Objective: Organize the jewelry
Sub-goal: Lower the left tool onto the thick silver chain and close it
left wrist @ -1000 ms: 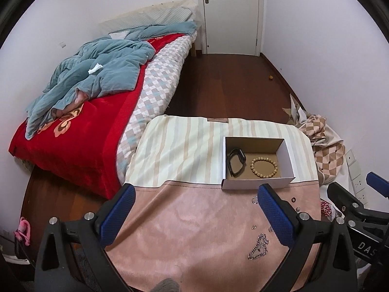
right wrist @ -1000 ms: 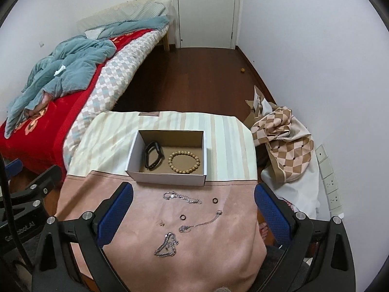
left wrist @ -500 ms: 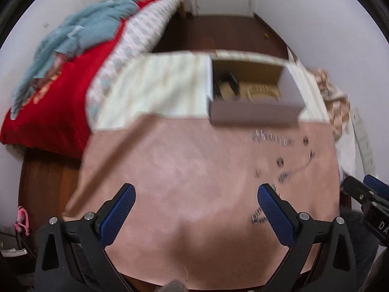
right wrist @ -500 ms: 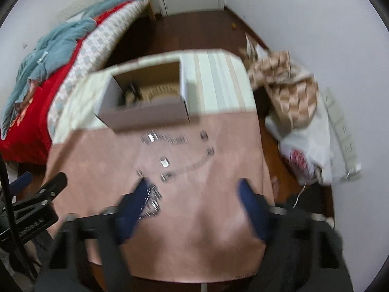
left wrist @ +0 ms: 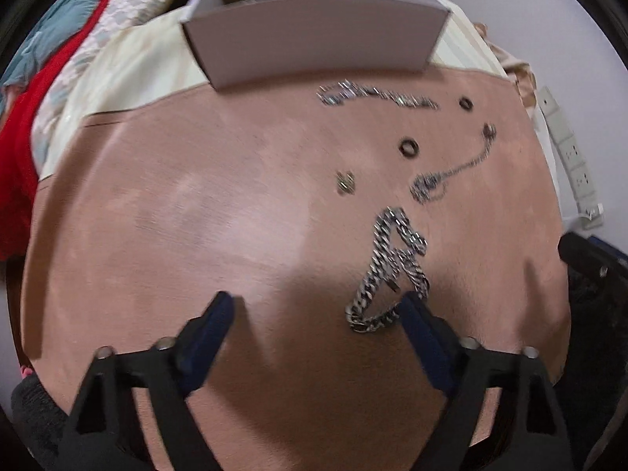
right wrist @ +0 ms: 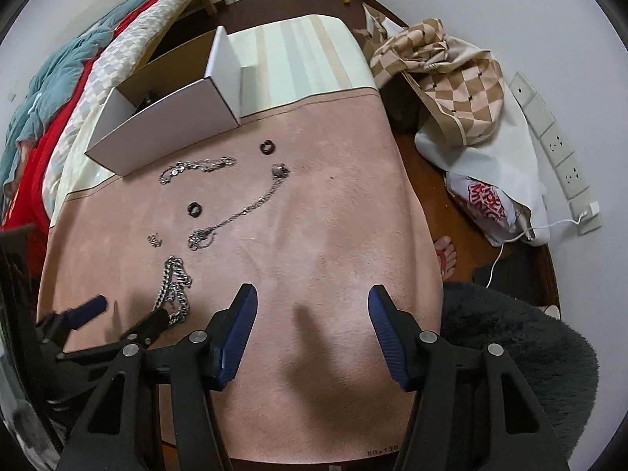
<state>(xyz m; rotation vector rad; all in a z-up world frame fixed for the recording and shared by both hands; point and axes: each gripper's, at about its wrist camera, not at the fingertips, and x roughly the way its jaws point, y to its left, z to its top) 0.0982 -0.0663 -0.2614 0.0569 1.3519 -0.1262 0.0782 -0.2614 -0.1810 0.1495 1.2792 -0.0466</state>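
Surface: pink cloth, striped far end, bedroom, bed left | Item: heavy chain, silver curb links, doubled, long axis near-to-far, near left edge, before white box | Left gripper: closing, gaping, right finger touching chain | Right gripper: parted, empty

Box behind 2 rings, chains on mat, heavy chain nearest
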